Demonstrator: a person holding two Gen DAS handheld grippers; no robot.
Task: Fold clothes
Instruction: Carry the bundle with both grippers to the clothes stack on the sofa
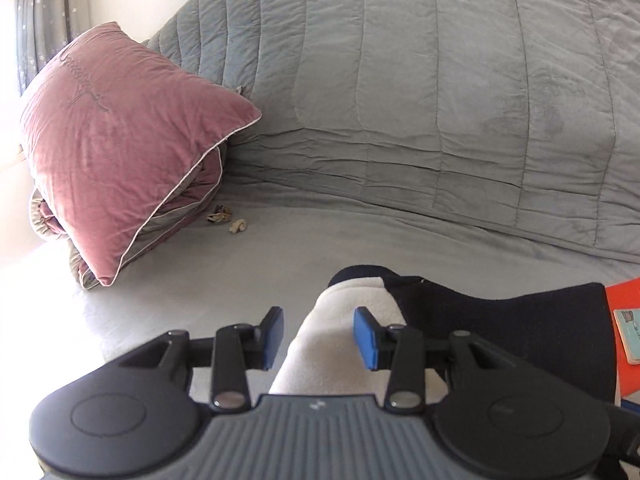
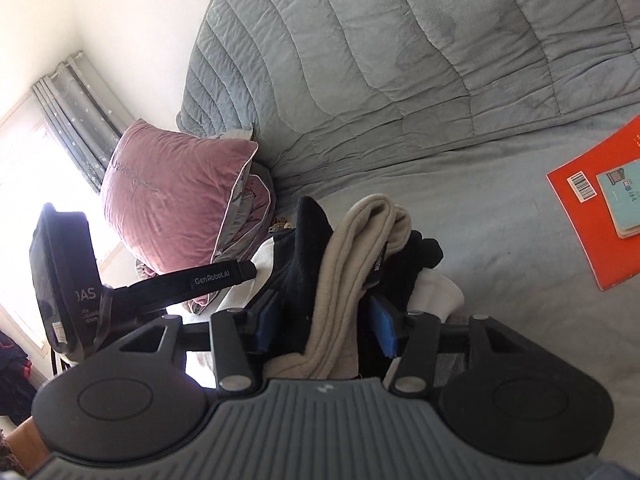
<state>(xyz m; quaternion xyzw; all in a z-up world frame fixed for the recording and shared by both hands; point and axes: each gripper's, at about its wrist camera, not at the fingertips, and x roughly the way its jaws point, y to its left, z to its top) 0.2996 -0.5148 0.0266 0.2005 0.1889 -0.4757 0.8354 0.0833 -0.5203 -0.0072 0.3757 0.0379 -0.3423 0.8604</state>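
In the left wrist view a white sock lies on the pale bed sheet and runs between the blue pads of my left gripper. The jaws are open, and the left pad stands clear of the cloth. A dark sock lies just to its right. In the right wrist view a pile of socks sits between the pads of my right gripper: beige socks, a dark sock and a white sock. The pads flank the pile, and the cloth shows no squeeze.
A pink pillow leans on folded bedding at the left. A grey quilted cover rises behind. An orange book with a small card on it lies at the right. A black strapped unit hangs at the left, by the curtained window.
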